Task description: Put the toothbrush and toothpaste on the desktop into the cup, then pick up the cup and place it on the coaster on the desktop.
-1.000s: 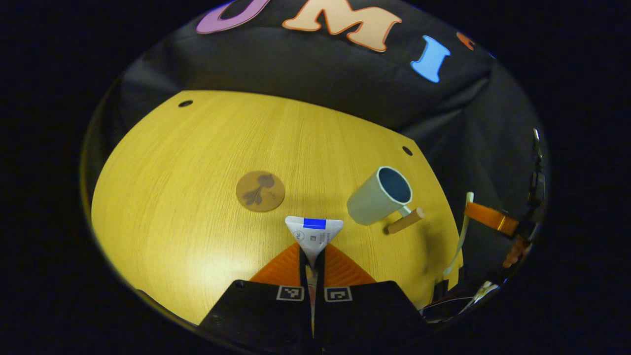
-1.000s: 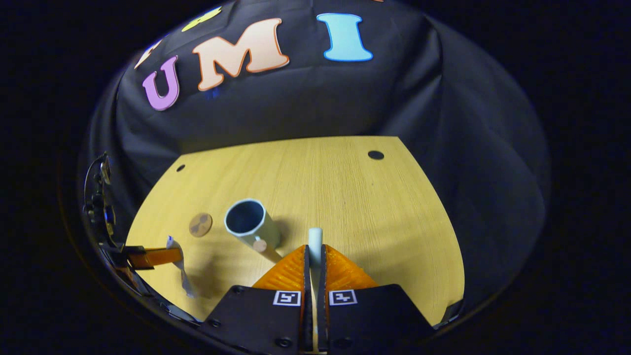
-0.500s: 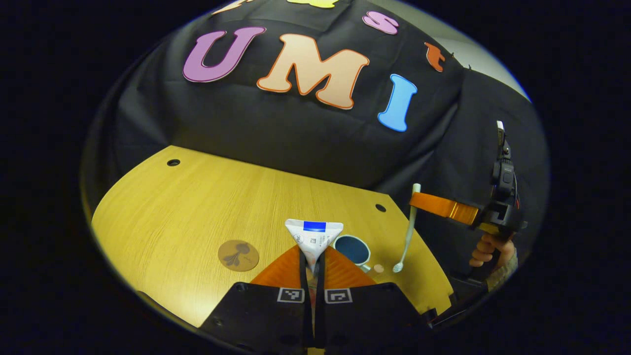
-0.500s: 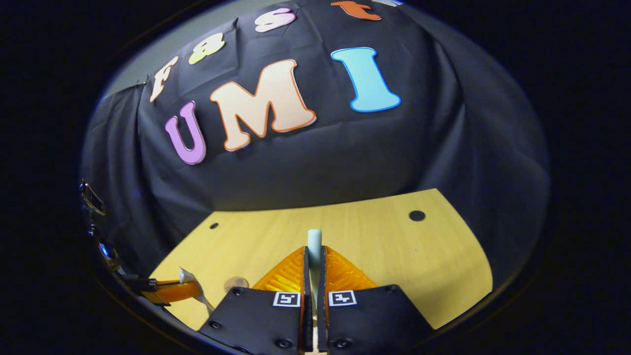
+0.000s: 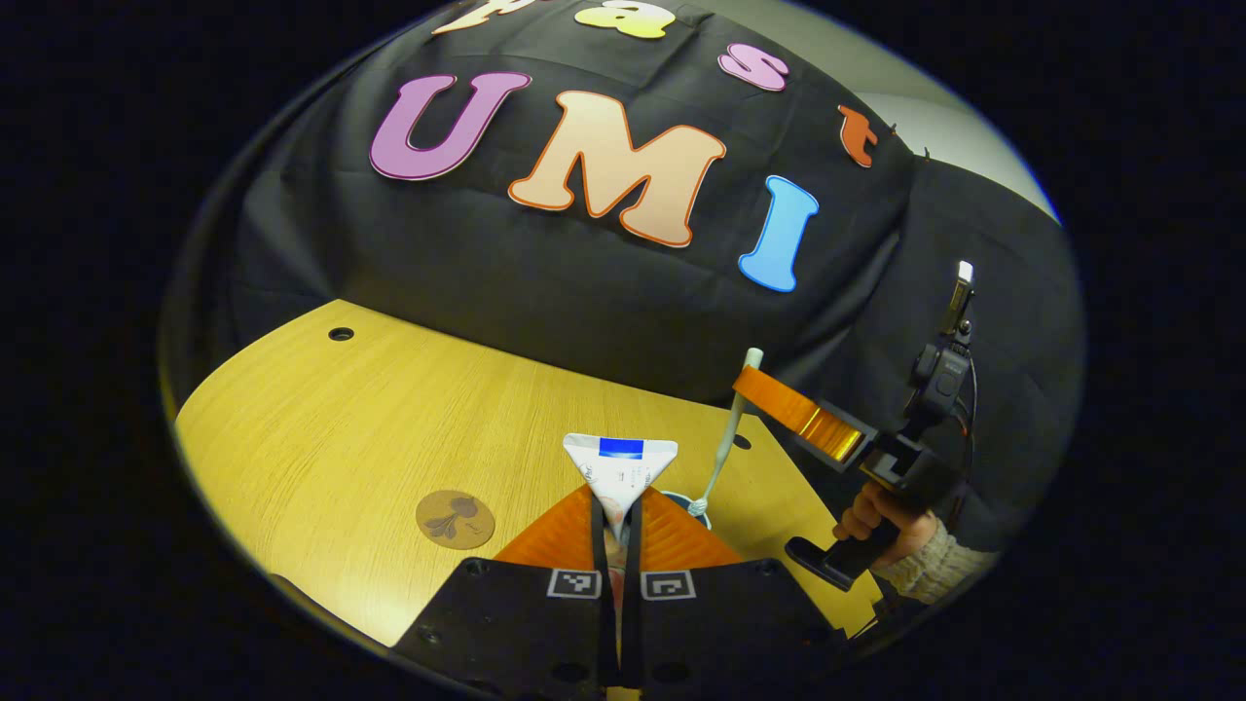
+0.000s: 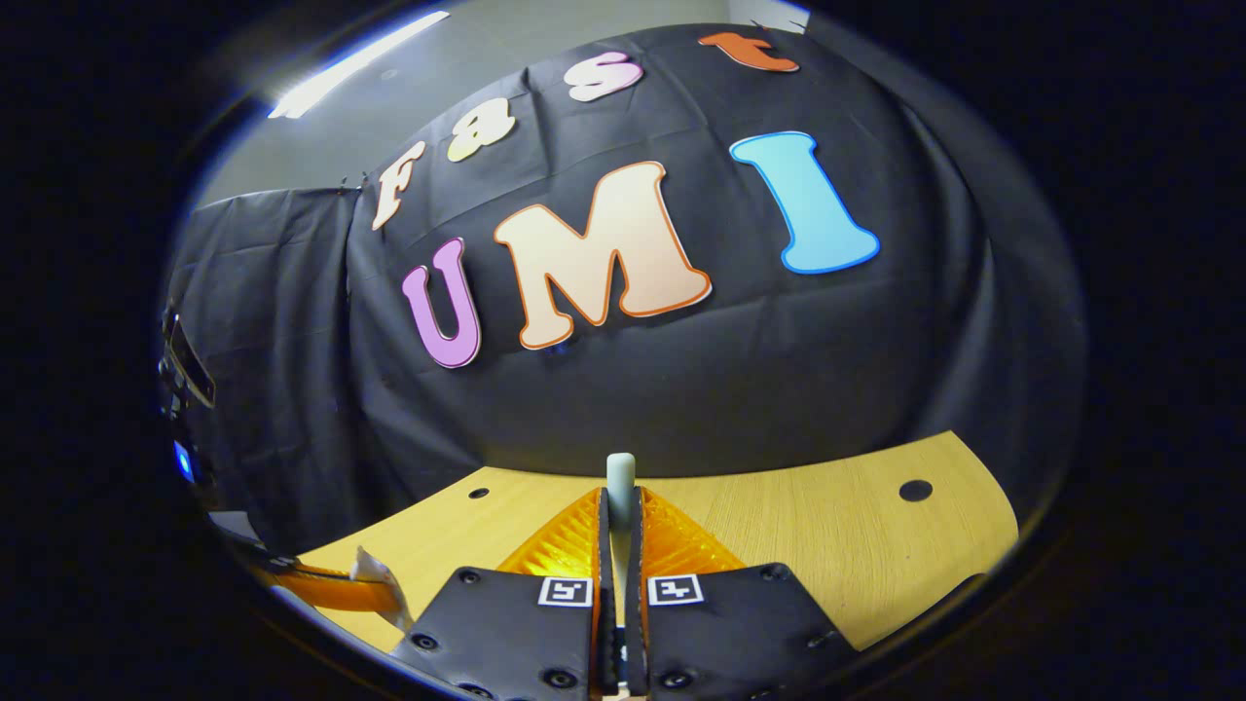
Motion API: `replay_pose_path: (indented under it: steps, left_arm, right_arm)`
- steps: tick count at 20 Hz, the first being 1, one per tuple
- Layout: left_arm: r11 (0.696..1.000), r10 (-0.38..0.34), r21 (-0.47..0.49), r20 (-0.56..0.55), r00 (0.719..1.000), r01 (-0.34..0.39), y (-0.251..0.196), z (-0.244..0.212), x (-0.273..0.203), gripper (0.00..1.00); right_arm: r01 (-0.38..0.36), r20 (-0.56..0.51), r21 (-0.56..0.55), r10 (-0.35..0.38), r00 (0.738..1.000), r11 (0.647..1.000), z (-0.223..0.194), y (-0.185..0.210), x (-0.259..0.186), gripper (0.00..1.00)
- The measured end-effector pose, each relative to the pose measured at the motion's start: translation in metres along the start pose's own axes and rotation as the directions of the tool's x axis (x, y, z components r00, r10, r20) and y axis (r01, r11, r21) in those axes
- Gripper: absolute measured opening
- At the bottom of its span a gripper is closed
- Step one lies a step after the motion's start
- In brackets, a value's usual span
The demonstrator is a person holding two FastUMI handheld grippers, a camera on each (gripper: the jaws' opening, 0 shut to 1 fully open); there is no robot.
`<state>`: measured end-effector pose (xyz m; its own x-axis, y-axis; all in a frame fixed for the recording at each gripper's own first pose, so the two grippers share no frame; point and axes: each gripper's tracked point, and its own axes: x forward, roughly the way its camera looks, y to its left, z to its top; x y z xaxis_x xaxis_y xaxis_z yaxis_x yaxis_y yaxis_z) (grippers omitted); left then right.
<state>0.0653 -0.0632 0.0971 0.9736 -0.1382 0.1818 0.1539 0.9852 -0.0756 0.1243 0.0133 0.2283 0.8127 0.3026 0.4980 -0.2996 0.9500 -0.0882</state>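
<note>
Here, toothpaste (image 5: 620,464) pinched between the left gripper (image 5: 613,521) fingers, crimped flat end poking up past the tips, tube held above the desktop (image 5: 389,428). Just right of those tips and a little beyond, rim of the cup (image 5: 693,501) peeking out, mostly hidden behind the right-hand finger. Toothbrush (image 5: 725,438) hanging bristle-end down, head at or just over the cup's mouth; whether inside the rim, cannot tell. Clamped near its upper end by the right gripper (image 5: 754,382), farther off to the right in the left gripper view, with a hand (image 5: 881,521) and knitted sleeve (image 5: 939,570) on the handle below. Coaster (image 5: 455,519) flat on the desktop, left of the left gripper's fingers, well apart from the cup.

From the right gripper view, toothbrush handle end (image 6: 620,477) sticking up between that gripper's closed fingers (image 6: 574,535), both pressed against it. Low and left of them, the other gripper's finger with a corner of the tube beside it.
</note>
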Motion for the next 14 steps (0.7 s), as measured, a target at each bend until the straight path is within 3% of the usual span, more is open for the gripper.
replay_pose_path:
  steps: [7, 10, 12, 14]
  left_arm:
    - [1.000, -0.017, 0.015, 0.045, 0.999, 0.016, -0.003, 0.004, 0.000, 0.00]
    - [0.999, -0.032, 0.021, 0.042, 0.999, 0.031, -0.006, 0.004, 0.002, 0.00]
    - [0.999, -0.048, 0.026, 0.049, 0.998, 0.046, -0.011, 0.008, 0.006, 0.00]
    - [0.998, -0.062, 0.029, 0.054, 0.997, 0.061, -0.015, 0.013, 0.013, 0.00]
  right_arm:
    - [-0.053, -0.087, -0.025, 0.051, 0.995, 0.998, -0.054, 0.013, 0.005, 0.10]
    - [-0.052, -0.102, -0.023, 0.049, 0.994, 0.998, -0.058, 0.011, -0.001, 0.14]
    - [-0.042, -0.133, 0.017, 0.044, 0.990, 0.999, -0.062, 0.006, -0.003, 0.28]
    - [0.001, -0.162, 0.063, 0.009, 0.987, 0.998, -0.065, -0.008, -0.011, 0.75]
